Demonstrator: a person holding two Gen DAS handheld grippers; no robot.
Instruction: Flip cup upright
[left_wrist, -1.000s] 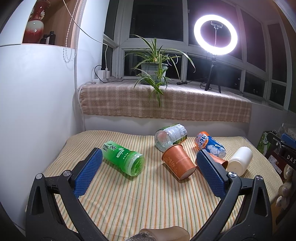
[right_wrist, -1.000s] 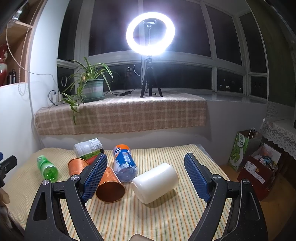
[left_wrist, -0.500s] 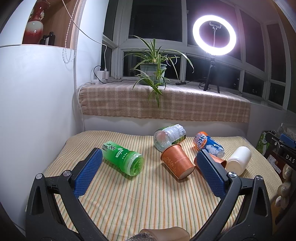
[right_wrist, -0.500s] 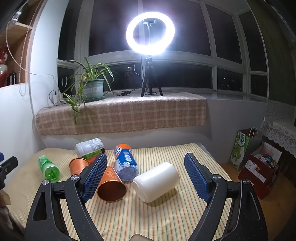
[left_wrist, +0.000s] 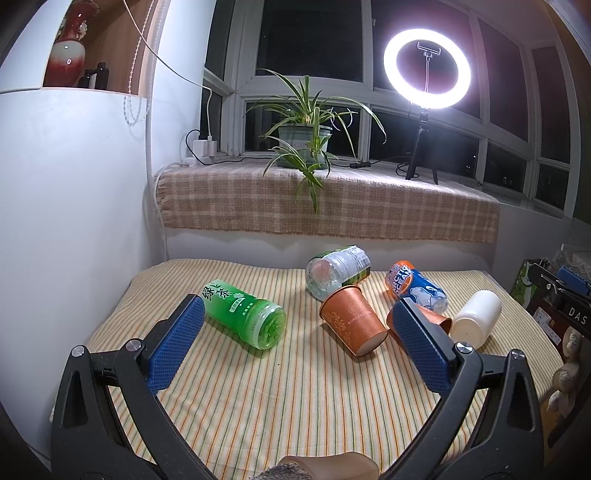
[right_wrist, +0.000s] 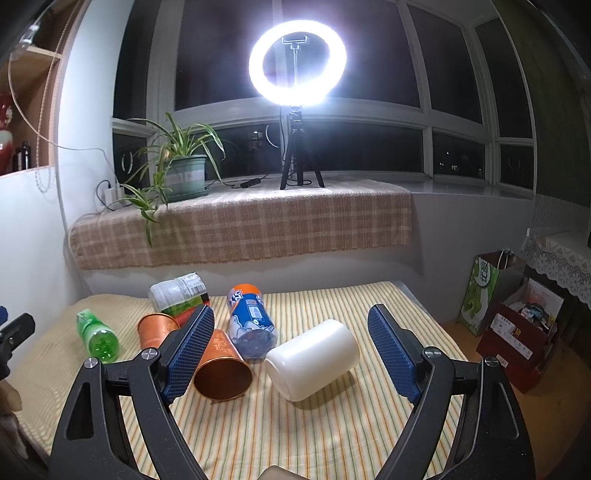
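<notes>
Several cups lie on their sides on the striped cloth (left_wrist: 295, 398). A brown paper cup (left_wrist: 352, 320) lies mid-table, also in the right wrist view (right_wrist: 157, 328). A second brown cup (right_wrist: 221, 365) lies by my right gripper's left finger, mouth toward me; in the left wrist view (left_wrist: 439, 320) it is partly hidden. A white cup (right_wrist: 314, 363) lies between the right fingers, ahead of them; it shows at the right in the left wrist view (left_wrist: 476, 323). My left gripper (left_wrist: 295, 345) is open and empty. My right gripper (right_wrist: 291, 354) is open and empty.
A green tea bottle (left_wrist: 245, 314), a clear bottle (left_wrist: 338, 271) and a blue-orange bottle (left_wrist: 415, 286) lie on the cloth. A ledge with a potted plant (left_wrist: 306, 147) and ring light (left_wrist: 426, 70) runs behind. A white wall stands left; boxes (right_wrist: 517, 343) stand right.
Both views have shifted very slightly; the objects have not moved and both grippers stay open.
</notes>
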